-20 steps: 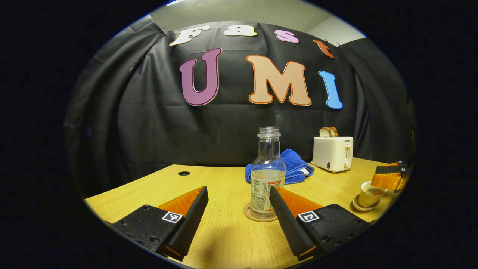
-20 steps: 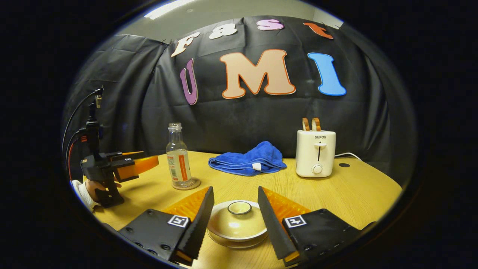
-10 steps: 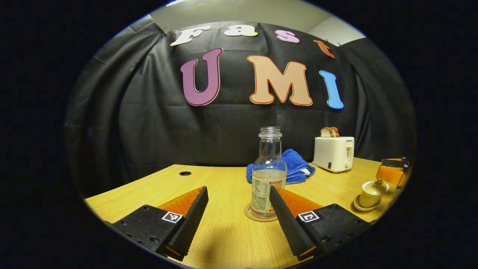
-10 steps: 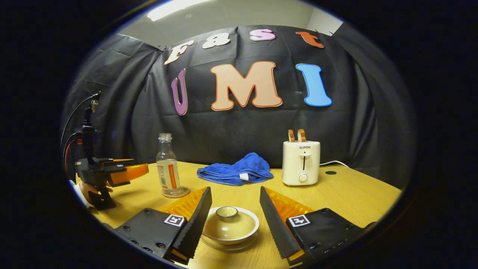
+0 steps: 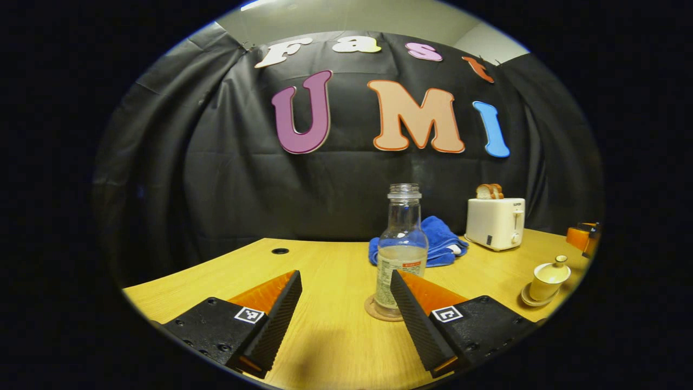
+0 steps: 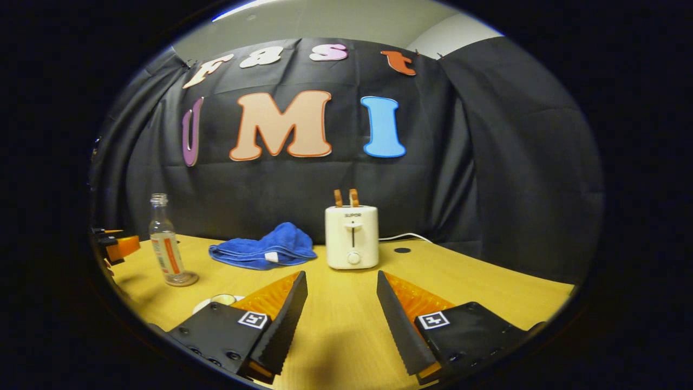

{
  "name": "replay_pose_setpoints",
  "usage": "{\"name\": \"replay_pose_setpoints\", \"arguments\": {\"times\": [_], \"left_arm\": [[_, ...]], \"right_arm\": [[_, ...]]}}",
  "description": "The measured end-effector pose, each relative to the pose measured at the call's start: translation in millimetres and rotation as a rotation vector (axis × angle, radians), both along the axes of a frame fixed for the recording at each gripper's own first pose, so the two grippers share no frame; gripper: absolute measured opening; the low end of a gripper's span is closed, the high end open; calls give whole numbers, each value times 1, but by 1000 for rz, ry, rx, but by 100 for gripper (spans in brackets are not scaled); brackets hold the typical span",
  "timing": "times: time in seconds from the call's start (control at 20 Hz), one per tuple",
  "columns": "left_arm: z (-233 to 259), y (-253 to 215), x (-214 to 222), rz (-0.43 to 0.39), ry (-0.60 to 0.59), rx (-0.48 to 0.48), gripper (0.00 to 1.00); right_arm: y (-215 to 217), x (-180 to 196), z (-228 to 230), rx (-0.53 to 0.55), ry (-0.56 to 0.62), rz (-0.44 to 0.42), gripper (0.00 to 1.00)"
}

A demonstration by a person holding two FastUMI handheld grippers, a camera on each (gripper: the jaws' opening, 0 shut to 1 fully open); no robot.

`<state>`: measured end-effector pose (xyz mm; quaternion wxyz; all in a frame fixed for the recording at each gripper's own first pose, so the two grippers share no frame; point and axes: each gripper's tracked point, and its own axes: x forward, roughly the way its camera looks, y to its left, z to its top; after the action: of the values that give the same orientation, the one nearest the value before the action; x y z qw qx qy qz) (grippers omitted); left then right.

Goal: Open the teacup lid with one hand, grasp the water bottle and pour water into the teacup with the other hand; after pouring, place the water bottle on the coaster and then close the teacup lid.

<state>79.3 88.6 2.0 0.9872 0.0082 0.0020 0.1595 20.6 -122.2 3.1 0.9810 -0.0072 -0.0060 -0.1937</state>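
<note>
The clear water bottle (image 5: 401, 254), partly filled, stands upright on a round coaster (image 5: 374, 313) just ahead of my left gripper (image 5: 345, 276), which is open and empty; the bottle sits by its right fingertip. The cream teacup (image 5: 549, 275) on its saucer has its lid on, at the right of the table. In the right gripper view my right gripper (image 6: 341, 276) is open and empty over bare table. The teacup (image 6: 219, 299) peeks out behind its left finger. The bottle (image 6: 165, 244) and the left gripper (image 6: 116, 246) show at far left.
A white toaster (image 6: 352, 235) with bread slices stands at the back of the wooden table (image 6: 487, 281), its cord trailing right near a cable hole (image 6: 401, 250). A crumpled blue towel (image 6: 265, 249) lies between toaster and bottle. The right gripper (image 5: 583, 238) shows at the right edge.
My right gripper has drawn back and swung right, away from the lidded teacup that lay between its fingers. The left gripper has shifted slightly, so the bottle sits more to its right.
</note>
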Motion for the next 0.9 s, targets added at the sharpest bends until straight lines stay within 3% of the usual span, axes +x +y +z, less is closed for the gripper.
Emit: {"name": "replay_pose_setpoints", "arguments": {"times": [0.05, 0.15, 0.2, 0.5, 0.9], "left_arm": [[1, 3, -2, 20, 1, 0, 96], [0, 2, -7, 46, 2, -1, 96], [0, 0, -8, 54, 2, -1, 96], [2, 1, -29, 134, -2, 5, 96], [1, 0, -30, 135, 1, 2, 96]], "right_arm": [[-6, -2, 0, -1, -2, -14, 81], [-11, -6, 0, -3, -3, -32, 84], [-13, -8, 1, -4, -4, -45, 81], [-25, -17, 1, -7, -8, -116, 81], [-26, -19, 2, -8, -8, -129, 84]]}}
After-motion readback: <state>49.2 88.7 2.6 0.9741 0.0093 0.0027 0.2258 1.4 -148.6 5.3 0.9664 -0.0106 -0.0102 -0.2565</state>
